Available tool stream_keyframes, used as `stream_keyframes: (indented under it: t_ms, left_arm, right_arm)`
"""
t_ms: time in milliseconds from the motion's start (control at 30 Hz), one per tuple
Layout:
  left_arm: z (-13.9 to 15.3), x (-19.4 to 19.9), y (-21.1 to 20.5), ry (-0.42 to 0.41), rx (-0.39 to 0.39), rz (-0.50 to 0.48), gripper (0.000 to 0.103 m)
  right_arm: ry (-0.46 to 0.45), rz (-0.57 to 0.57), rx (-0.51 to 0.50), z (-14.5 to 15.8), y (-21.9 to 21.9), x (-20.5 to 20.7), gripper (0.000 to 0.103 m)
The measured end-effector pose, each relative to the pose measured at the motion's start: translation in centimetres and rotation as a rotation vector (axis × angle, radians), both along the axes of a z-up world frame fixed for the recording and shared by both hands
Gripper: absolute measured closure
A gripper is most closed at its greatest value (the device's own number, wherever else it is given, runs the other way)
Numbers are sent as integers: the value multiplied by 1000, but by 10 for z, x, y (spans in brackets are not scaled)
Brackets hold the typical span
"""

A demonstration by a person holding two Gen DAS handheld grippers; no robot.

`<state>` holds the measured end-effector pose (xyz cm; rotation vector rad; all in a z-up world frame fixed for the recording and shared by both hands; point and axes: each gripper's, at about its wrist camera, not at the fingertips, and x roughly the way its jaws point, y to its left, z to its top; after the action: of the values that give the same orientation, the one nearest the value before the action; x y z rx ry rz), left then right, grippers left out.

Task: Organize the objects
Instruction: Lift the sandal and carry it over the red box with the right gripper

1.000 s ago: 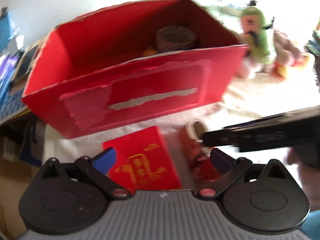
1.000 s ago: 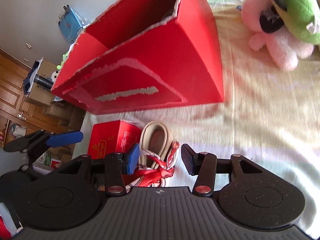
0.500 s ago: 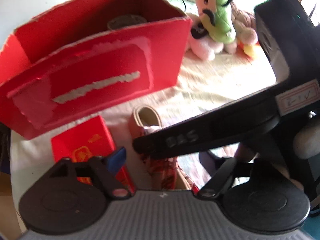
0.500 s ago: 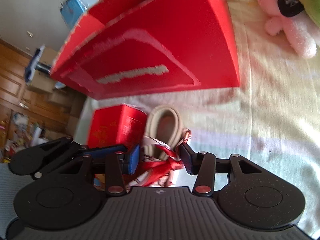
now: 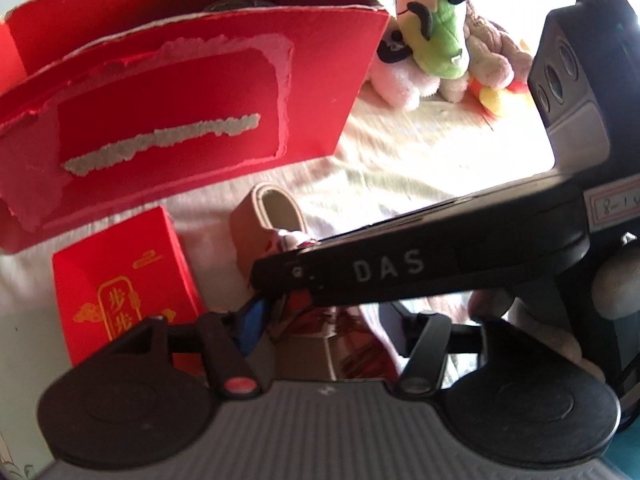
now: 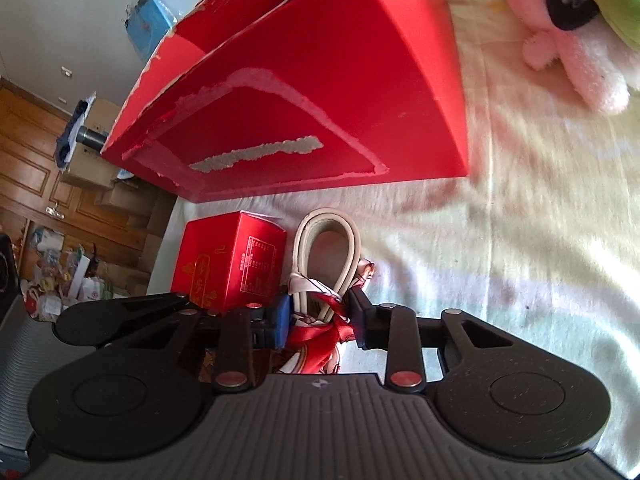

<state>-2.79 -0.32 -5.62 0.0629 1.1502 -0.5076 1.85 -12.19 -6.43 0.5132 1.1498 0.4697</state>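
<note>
A cream looped strap tied with a red patterned scarf [image 6: 324, 264] lies on the pale cloth in front of the big red box [image 6: 320, 92]. My right gripper [image 6: 320, 316] has closed on the scarf knot, pads touching both sides. In the left wrist view the strap [image 5: 276, 216] lies under the right gripper's black arm [image 5: 420, 268]. My left gripper [image 5: 324, 320] is open and straddles the scarf end. A small red carton [image 5: 120, 284] lies left of the strap; it also shows in the right wrist view [image 6: 228, 260].
The big red box [image 5: 180, 80] is open-topped, with a dark round thing inside. Plush toys [image 5: 436, 20] sit at the far right; a pink one shows in the right wrist view [image 6: 576, 48]. Cardboard boxes and clutter [image 6: 80, 240] lie on the floor beyond the cloth's left edge.
My right gripper moved forward over the scarf and its jaws narrowed onto the knot. My left gripper swung right and closer, so the right gripper's arm now crosses its view.
</note>
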Motion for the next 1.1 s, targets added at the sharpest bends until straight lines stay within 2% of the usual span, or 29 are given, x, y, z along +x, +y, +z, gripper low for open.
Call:
stream_keyframes:
  t_ms: [167,567,800,900,1100]
  left_arm:
    - [0,3,-5,-27,36,-11,67]
    - [18,7,-26,-94,4,-125,73]
    - [43,4,-42,-164,-36,-231,73]
    - [56,2,-46,-205,-57,-276,73]
    - [87,0,-52,-349,-70,-355,73]
  right_arm:
    - [0,-29,2,2,-11,-3,71]
    - [-56,-155,41,17,-43,-17,71]
    - [-146,-270,82,37,-60,-38,71]
    - [-217,-314,81,51,-61,-46,71]
    - [-377,-357,39,81,-53,-44,71]
